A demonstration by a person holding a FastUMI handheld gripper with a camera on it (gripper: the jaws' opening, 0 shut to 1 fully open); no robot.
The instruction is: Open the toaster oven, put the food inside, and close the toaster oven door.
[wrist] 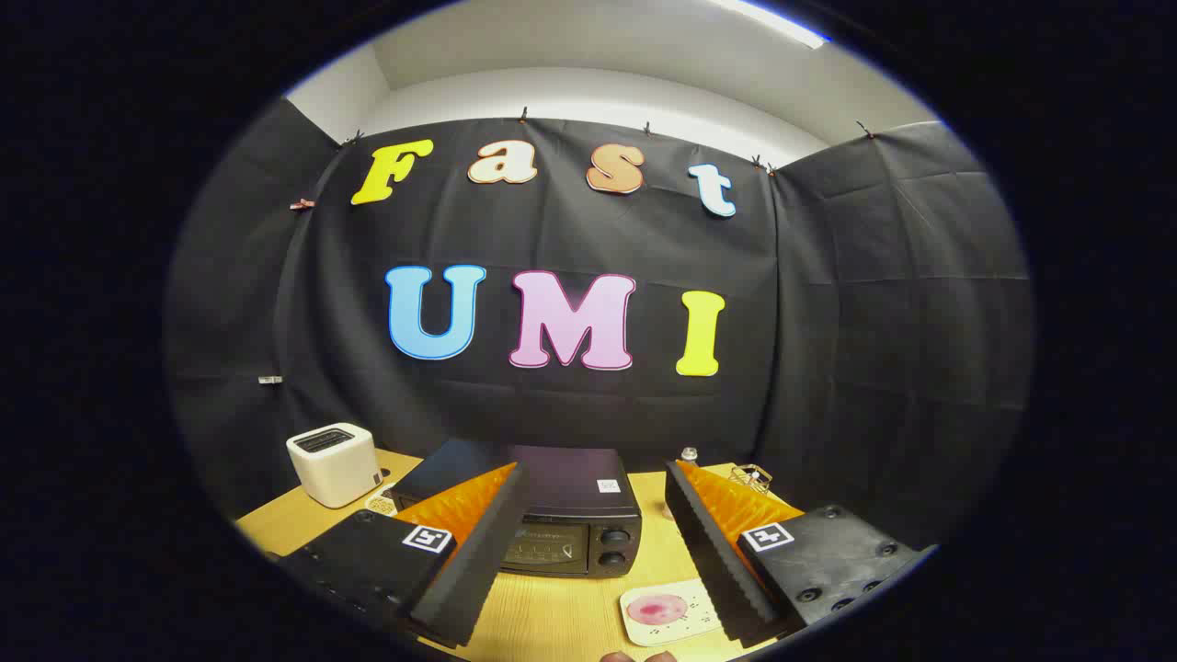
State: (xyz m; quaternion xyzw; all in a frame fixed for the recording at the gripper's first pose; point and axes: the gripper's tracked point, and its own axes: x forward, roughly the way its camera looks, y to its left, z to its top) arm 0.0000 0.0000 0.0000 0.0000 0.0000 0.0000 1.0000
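Note:
A black toaster oven (565, 515) stands on the wooden table (561, 621) straight ahead, its glass door closed and two knobs (613, 547) on its right side. My gripper (596, 473) hangs above the table with its fingers wide apart and nothing between them; the oven shows in the gap just beyond the fingertips. A pink piece of food (657, 609) lies on a small cream plate (664, 614) in front of the oven, close to the right finger (713, 552). The left finger (478, 552) covers part of the oven's left front.
A white pop-up toaster (333, 462) stands at the table's back left. A small wire object (752, 476) and a little bottle cap shape (689, 453) sit behind the right finger. A person's fingertips (634, 656) show at the table's near edge.

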